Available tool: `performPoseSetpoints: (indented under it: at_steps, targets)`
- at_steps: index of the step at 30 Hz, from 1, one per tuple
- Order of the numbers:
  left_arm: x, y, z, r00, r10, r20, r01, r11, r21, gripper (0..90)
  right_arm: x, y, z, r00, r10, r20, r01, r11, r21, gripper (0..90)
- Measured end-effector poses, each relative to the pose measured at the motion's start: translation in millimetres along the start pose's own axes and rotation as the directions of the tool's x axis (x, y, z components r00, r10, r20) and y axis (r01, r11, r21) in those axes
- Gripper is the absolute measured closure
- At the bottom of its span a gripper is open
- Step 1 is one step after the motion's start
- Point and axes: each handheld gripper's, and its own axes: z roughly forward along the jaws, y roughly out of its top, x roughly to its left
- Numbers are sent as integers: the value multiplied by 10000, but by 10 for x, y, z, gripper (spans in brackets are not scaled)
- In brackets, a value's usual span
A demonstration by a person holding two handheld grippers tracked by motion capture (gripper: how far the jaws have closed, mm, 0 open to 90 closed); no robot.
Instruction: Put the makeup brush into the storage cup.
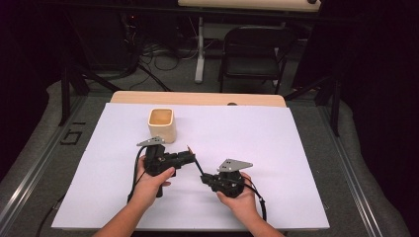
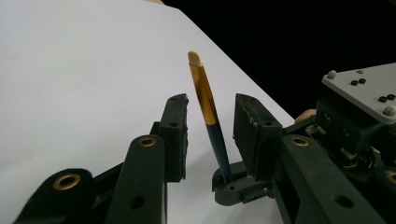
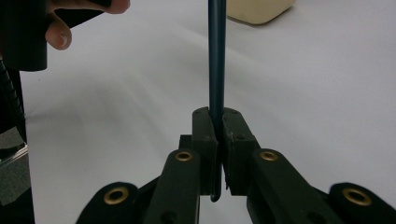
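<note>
The right tongs (image 3: 216, 135) clamp the brush (image 2: 206, 100) handle; the left tongs (image 2: 210, 126) stand apart around its ferrule, apparently without contact.

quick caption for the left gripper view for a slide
Left gripper open around a gold-banded brush held by the right gripper.

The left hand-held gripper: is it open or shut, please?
Open: the left hand-held gripper has gaps between both pads and the brush.

A cup (image 1: 161, 124) stands on the tabletop (image 1: 276, 148), far left. Nearer, the left claw (image 1: 188, 155) lies left of the right claw (image 1: 204, 178). A brush (image 1: 195, 163) spans between them.
</note>
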Motion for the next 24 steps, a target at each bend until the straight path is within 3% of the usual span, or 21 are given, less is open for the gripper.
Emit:
performPoseSetpoints:
  at_steps: [13,24]
  targets:
    - [9,10,14,9990,-425,140,429,9985,-341,711,34,-10,20,10000,1,-66,-1,10000,-34,855]
    - [2,3,20,9989,-458,131,463,9981,-398,758,41,-11,23,10000,18,-98,-19,10000,-27,855]
